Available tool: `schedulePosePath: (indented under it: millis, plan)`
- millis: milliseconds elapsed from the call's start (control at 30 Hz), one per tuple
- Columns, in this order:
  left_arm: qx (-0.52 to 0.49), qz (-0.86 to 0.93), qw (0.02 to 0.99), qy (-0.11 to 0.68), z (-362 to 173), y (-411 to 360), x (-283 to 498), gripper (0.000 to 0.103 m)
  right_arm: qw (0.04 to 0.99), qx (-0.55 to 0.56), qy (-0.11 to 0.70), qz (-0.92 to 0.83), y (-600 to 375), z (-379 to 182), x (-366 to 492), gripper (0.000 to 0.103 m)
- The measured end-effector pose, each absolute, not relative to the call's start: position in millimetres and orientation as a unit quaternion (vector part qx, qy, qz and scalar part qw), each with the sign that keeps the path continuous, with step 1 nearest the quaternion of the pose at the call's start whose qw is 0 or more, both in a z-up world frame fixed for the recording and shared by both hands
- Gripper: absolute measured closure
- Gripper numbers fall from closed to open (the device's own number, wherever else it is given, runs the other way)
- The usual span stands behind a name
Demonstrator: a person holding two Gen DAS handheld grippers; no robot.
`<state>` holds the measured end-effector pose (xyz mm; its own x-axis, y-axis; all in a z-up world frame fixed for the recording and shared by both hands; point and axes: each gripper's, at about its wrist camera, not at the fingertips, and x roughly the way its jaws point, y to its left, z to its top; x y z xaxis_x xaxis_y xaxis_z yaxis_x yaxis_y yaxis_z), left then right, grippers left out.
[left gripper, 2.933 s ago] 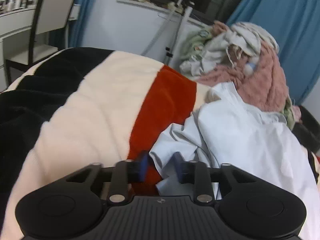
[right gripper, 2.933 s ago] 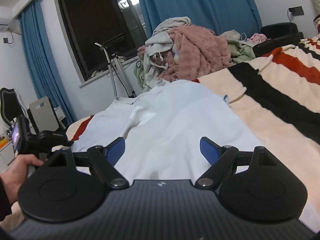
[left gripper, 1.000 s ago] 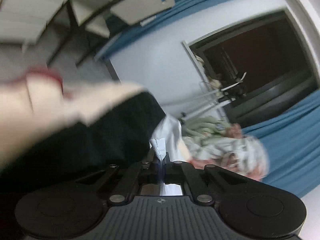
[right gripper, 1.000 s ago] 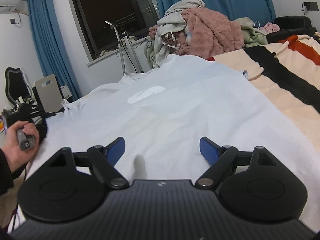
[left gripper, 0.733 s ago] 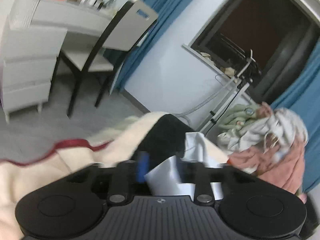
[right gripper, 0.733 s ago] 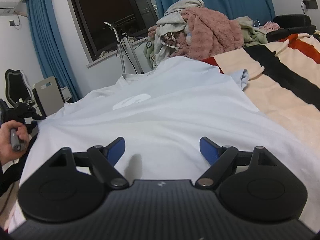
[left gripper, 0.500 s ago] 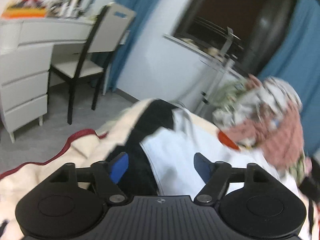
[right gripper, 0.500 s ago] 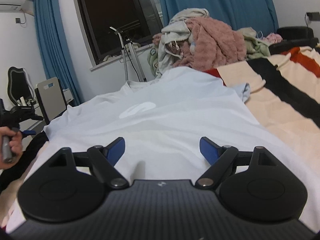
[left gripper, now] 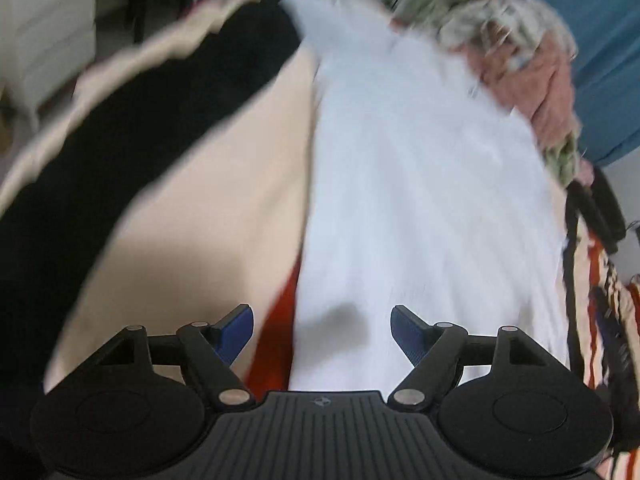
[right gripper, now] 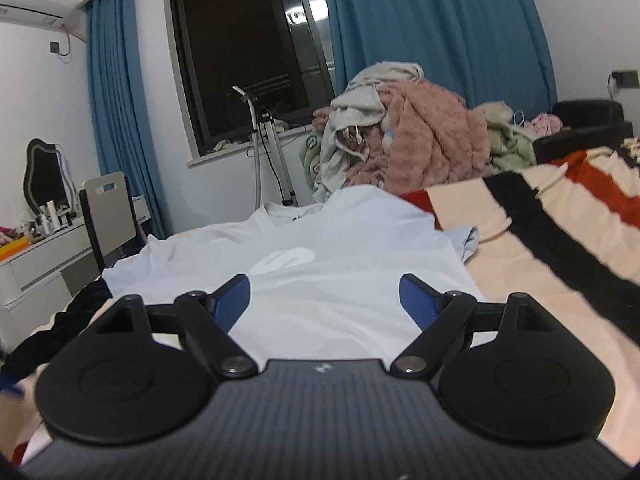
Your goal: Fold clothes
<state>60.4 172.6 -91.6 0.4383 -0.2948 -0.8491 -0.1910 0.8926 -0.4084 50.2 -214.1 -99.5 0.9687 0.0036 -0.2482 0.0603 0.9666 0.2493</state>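
A white T-shirt [right gripper: 344, 264] with a pale logo lies spread flat on the striped blanket [right gripper: 552, 256], collar toward the window. My right gripper [right gripper: 326, 300] is open and empty, low over the shirt's near hem. In the blurred left wrist view the same shirt [left gripper: 420, 184] runs away from me. My left gripper [left gripper: 322, 326] is open and empty above the shirt's left edge, where it meets the blanket [left gripper: 192, 216].
A heap of unfolded clothes [right gripper: 412, 144] sits at the far end of the bed, also seen in the left wrist view [left gripper: 520, 44]. A chair [right gripper: 108, 216] and white desk [right gripper: 36, 264] stand left. A metal stand [right gripper: 268, 152] stands under the window.
My left gripper let go of the shirt's sleeve, opened, and swung down over the shirt's left edge. The shirt went from bunched to spread flat. The right gripper stayed open and rose slightly.
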Motion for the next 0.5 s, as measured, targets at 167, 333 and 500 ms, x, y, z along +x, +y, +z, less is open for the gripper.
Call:
schedulePosePath:
  millis: [167, 333, 500]
  plan:
    - [-0.2, -0.036, 0.799, 0.567, -105.2, 162.7, 32.9, 0.034, 0.984, 0.126, 0.125, -0.021, -214.9, -85.7, 24.6, 0.02]
    - [-0.172, -0.034, 0.797, 0.578, -96.9, 158.9, 20.2, 0.102, 0.985, 0.127, 0.118, -0.023, -217.7, -76.2, 6.9, 0.02]
    - [-0.106, -0.059, 0.822, 0.556, -58.9, 159.8, 1.8, 0.103, 0.986, 0.12, 0.113, -0.025, -219.1, -72.6, -0.6, 0.02]
